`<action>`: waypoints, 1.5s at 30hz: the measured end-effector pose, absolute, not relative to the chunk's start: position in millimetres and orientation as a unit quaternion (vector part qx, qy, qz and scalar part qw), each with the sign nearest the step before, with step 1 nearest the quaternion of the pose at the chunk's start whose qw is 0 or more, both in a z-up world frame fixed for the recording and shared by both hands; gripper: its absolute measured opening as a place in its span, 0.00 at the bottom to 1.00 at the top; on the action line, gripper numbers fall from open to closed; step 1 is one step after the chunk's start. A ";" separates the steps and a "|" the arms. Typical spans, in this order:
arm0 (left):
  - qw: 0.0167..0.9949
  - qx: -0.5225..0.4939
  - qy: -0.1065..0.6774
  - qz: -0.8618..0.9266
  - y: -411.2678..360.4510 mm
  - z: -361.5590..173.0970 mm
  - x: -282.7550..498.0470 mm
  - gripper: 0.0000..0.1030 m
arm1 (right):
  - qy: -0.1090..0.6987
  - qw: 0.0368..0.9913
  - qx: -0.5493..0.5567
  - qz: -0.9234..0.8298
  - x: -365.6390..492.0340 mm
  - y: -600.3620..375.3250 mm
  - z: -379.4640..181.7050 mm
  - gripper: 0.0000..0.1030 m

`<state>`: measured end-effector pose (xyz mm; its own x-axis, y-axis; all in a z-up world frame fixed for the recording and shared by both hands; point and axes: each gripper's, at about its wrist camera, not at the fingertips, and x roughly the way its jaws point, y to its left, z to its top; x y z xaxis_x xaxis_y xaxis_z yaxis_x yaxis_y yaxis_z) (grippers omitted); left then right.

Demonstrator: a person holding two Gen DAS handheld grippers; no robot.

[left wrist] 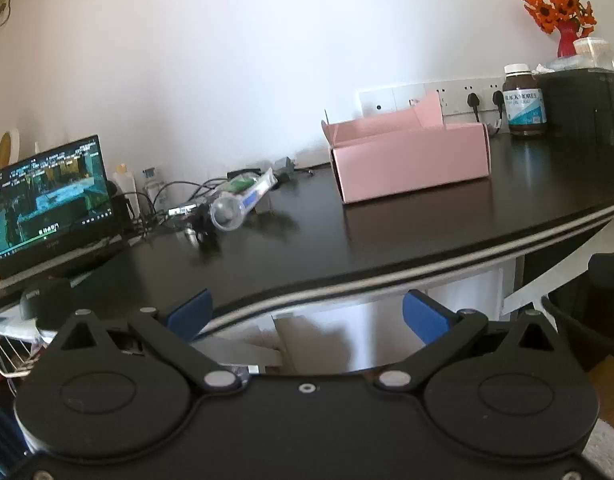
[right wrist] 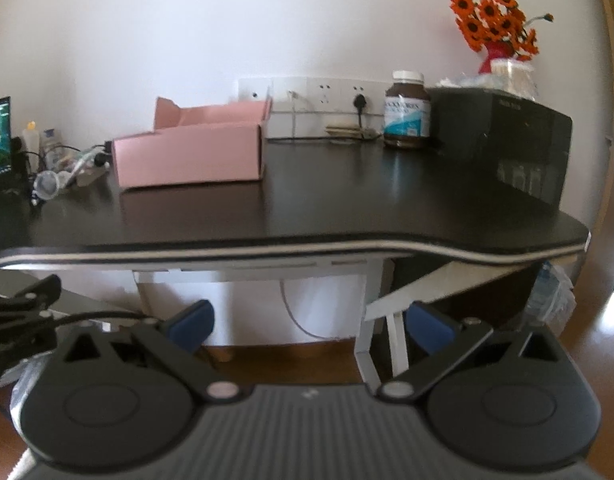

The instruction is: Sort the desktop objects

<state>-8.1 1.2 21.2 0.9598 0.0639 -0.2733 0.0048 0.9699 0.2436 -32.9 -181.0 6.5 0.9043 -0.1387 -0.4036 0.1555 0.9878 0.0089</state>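
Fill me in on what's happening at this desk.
Nothing is being handled yet. Both the left gripper and right gripper are open and empty, held low in front of the black desk. On it sit an open pink box, a clear tube beside tangled cables, and a brown supplement bottle.

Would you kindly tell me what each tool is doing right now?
Left tool: open, holding nothing, short of the desk.
Right tool: open, holding nothing.

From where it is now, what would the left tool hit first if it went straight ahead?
Probably the desk's front edge: the open left tool sits about level with it, short of the desk. The pink box lies further back. Depth is uncertain.
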 end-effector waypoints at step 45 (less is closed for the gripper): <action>0.982 0.111 0.153 -0.024 46.9 72.0 43.1 1.00 | 0.175 0.984 -0.010 0.010 -8.5 -226.7 44.9 0.99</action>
<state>43.1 46.9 72.0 0.9520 -0.0126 -0.3058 0.0809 0.9740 0.2116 -8.5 -226.7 44.9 0.9385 0.0163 -0.3449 -0.0232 0.9996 -0.0160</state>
